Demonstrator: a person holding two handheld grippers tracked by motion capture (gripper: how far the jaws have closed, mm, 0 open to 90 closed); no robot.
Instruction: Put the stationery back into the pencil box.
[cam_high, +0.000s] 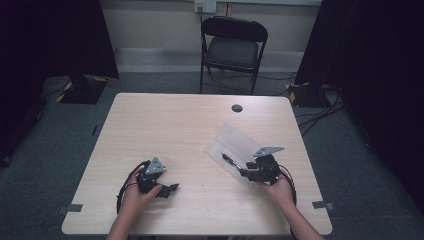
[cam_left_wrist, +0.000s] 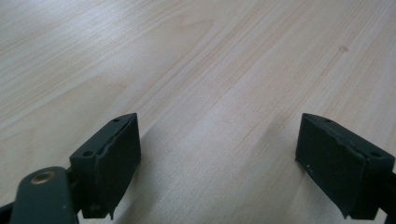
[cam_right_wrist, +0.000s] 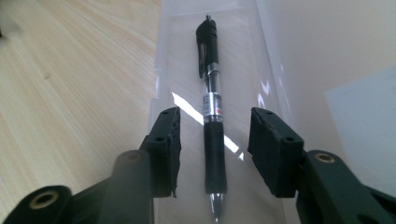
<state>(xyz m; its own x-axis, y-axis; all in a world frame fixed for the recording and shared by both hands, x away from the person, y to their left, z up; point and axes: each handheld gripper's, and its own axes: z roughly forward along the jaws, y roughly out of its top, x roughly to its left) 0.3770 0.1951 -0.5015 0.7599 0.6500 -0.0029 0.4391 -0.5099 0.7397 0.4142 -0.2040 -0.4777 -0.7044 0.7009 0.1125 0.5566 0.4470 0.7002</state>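
A black pen (cam_high: 231, 161) lies in a clear plastic case (cam_high: 235, 142) on the right half of the wooden table (cam_high: 170, 125). My right gripper (cam_high: 243, 172) is at the case's near end, open. In the right gripper view its jaws stand either side of the pen's rubber grip (cam_right_wrist: 213, 140) without touching it, and the pen's tip points back toward the gripper (cam_right_wrist: 215, 113). The case's clear tray (cam_right_wrist: 243, 56) runs away from the jaws. My left gripper (cam_high: 172, 188) rests low over bare wood at the front left, open, with nothing between its jaws (cam_left_wrist: 219, 119).
A black folding chair (cam_high: 234, 47) stands behind the table. A round cable hole (cam_high: 237, 108) sits near the table's far edge. Tape marks lie at the front corners (cam_high: 74, 208) (cam_high: 320, 204). Dark curtains flank both sides, and cables run on the floor at the right.
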